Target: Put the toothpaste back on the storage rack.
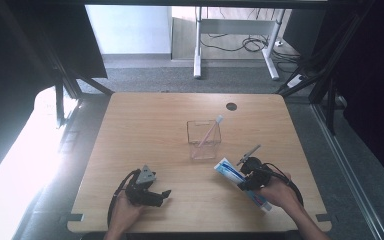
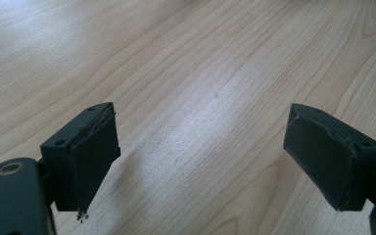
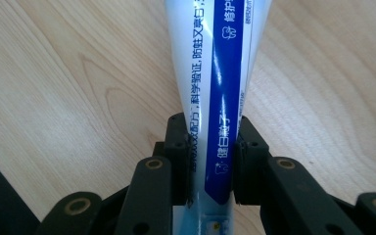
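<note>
The right gripper (image 3: 210,161) had its jaws clamped on a toothpaste tube (image 1: 241,182) near the table's (image 1: 145,125) front right corner, seemingly to carry it to the clear cup (image 1: 204,141) mid-table. Tube: white, blue stripe, flattened. The left gripper (image 2: 200,161) rested wide open, empty, near the front left edge

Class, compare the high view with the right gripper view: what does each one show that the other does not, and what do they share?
High view alone: the clear container with a toothbrush leaning in it, the left hand-held gripper resting open near the table's front edge, both hands and the floor beyond.

Right gripper view alone: the blue stripe and printed characters on the tube, and the jaws pressed against both its sides.

Both: the toothpaste tube clamped in the right hand-held gripper, and the wooden table.
</note>
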`<state>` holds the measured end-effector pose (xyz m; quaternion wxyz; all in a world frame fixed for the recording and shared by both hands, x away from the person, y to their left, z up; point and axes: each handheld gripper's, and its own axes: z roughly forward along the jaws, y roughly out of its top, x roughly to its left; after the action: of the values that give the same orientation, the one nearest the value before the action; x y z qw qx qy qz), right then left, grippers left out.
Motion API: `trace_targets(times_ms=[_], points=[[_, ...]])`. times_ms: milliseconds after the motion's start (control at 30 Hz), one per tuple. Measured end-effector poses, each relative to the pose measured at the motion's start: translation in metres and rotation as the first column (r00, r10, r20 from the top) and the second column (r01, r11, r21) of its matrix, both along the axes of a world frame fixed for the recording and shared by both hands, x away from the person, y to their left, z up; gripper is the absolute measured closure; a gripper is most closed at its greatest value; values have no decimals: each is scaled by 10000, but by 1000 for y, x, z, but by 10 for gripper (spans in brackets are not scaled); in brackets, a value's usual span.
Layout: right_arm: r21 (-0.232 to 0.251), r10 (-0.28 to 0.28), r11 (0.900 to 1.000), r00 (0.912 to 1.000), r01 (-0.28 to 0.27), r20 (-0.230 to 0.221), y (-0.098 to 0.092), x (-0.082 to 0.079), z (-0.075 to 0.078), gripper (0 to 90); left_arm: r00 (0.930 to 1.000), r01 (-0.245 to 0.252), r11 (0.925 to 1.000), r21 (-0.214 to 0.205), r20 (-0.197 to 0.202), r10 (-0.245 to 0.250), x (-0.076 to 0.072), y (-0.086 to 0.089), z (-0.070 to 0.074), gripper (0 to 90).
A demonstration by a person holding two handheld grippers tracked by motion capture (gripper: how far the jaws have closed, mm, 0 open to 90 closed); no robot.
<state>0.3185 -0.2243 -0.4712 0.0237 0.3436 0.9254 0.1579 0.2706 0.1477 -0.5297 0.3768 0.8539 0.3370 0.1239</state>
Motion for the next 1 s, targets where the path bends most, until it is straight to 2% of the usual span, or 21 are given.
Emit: trace_targets(times_ms=[300, 667, 1000], points=[[806, -189, 9966, 9980, 140, 607, -11, -1, 19, 732, 9999, 93, 9999, -112, -80, -94, 0, -1, -1, 131], [1711, -349, 9852, 9913, 128, 1268, -18, 1, 40, 732, 9998, 173, 9996, -216, -118, -175, 1, 0, -2, 128], [2327, -481, 9726, 9788, 5, 1989, -16, 5, 59, 732, 9999, 152, 9997, -205, -48, -154, 0, -1, -2, 128]])
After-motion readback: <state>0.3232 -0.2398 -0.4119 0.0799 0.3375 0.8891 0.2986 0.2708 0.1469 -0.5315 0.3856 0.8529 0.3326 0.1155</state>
